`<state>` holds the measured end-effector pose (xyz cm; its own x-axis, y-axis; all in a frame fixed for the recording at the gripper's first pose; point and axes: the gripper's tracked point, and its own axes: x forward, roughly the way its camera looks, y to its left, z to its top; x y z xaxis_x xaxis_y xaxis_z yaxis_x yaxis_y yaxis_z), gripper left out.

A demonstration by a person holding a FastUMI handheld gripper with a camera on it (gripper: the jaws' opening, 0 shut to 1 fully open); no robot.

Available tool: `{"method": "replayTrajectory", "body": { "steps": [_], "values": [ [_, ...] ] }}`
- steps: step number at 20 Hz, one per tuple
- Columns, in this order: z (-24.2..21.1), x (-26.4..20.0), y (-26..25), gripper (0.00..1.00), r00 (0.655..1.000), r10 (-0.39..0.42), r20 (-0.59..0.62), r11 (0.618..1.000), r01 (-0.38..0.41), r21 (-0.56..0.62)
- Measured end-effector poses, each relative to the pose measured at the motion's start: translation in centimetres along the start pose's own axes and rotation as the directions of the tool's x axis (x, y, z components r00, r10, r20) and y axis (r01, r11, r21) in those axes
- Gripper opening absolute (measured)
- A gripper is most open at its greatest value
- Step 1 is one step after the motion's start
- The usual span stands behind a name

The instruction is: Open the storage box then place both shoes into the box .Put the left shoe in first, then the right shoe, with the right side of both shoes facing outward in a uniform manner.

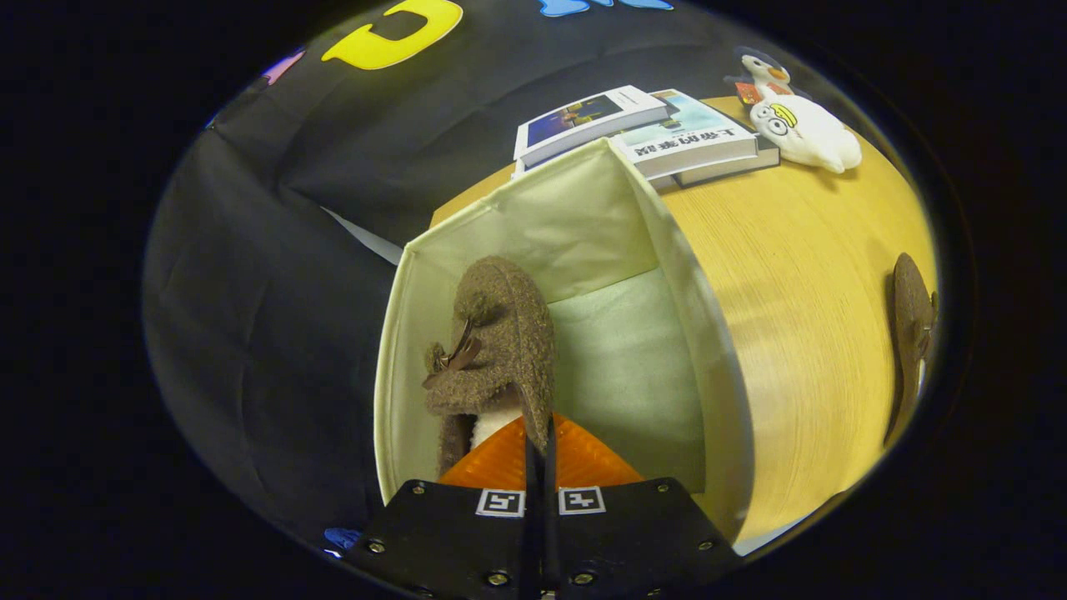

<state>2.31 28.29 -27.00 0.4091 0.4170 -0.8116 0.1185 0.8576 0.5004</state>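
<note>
A brown fuzzy shoe (500, 342) with a small bow hangs on its side inside the open cream fabric storage box (583, 208), close to the box's left wall. My gripper (540, 446) is shut on the shoe's heel rim, the fingers pressed together with the thin edge between them. The shoe's toe points away from me, into the box. A second brown shoe (913, 333) lies on the wooden table (800, 275) well to the right of the box. The box's floor to the right of the held shoe is bare.
Beyond the box, a stack of books (650, 129) lies on the table's far side. A white plush penguin toy (792, 117) lies to the right of the books. The box sits at the table's left edge, with the black cloth wall beyond.
</note>
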Motion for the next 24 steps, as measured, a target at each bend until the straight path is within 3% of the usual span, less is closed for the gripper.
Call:
{"method": "replayTrajectory", "body": {
  "steps": [6, 10, 12, 13, 18, 24],
  "values": [
    [-1.0, 0.9, 1.0, 0.04, 0.999, -0.035, -0.024, 0.997, 0.033, -0.068],
    [-1.8, -0.1, 1.7, 0.41, 0.998, 0.023, -0.051, 0.991, -0.029, -0.127],
    [-2.1, -1.2, 2.5, 0.87, 0.996, 0.077, -0.040, 0.985, -0.082, -0.152],
    [-2.1, -1.9, 2.8, 0.95, 0.995, 0.089, -0.034, 0.982, -0.094, -0.163],
    [0.0, -6.0, 3.0, 0.98, 0.992, 0.123, 0.040, 0.954, -0.107, -0.279],
    [3.1, -10.5, 0.7, 0.98, 0.980, 0.155, 0.124, 0.956, -0.117, -0.267]
  ]
}}
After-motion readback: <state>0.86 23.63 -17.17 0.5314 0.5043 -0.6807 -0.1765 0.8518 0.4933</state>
